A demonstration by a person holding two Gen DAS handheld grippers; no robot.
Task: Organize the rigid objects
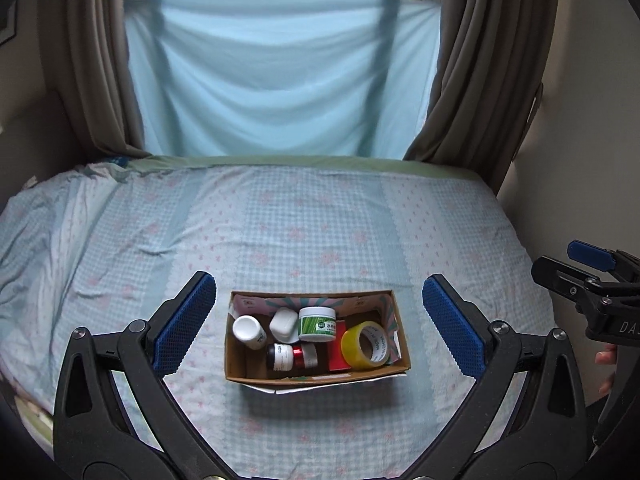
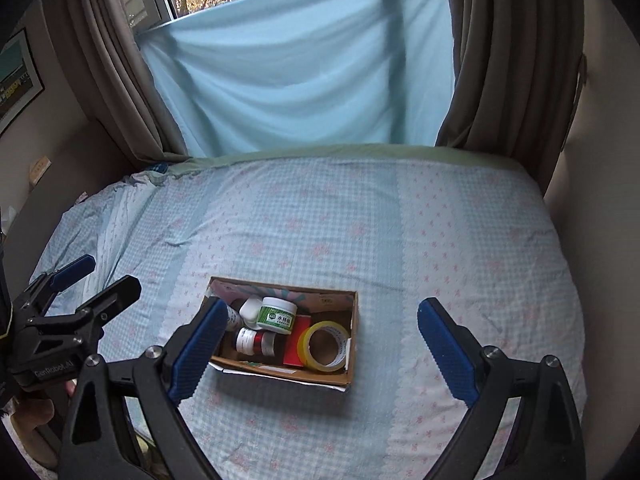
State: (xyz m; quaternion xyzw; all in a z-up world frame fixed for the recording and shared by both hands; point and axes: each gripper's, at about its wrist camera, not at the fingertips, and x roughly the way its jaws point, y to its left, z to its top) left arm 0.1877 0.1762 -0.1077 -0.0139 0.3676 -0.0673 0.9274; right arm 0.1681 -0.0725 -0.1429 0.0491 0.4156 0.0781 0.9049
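An open cardboard box (image 1: 236, 364) (image 2: 354, 320) sits on the bed near its front edge. Inside lie a white bottle (image 1: 249, 331), a white case (image 1: 283, 323), a green-and-white jar (image 1: 317, 323) (image 2: 277, 314), a red-banded bottle on its side (image 1: 294, 356) (image 2: 256, 341), a red flat box (image 1: 340, 354) and a yellow tape roll (image 1: 366, 345) (image 2: 323, 346). My left gripper (image 1: 318, 320) is open and empty, held above the box. My right gripper (image 2: 318, 346) is open and empty, also above the box; it also shows at the right edge of the left wrist view (image 1: 576, 268).
The bed (image 1: 280, 232) has a light blue checked sheet with pink flowers. A blue cloth (image 1: 276, 76) hangs over the window behind it, between brown curtains (image 1: 480, 60). A wall runs along the bed's right side. A framed picture (image 2: 16, 76) hangs at left.
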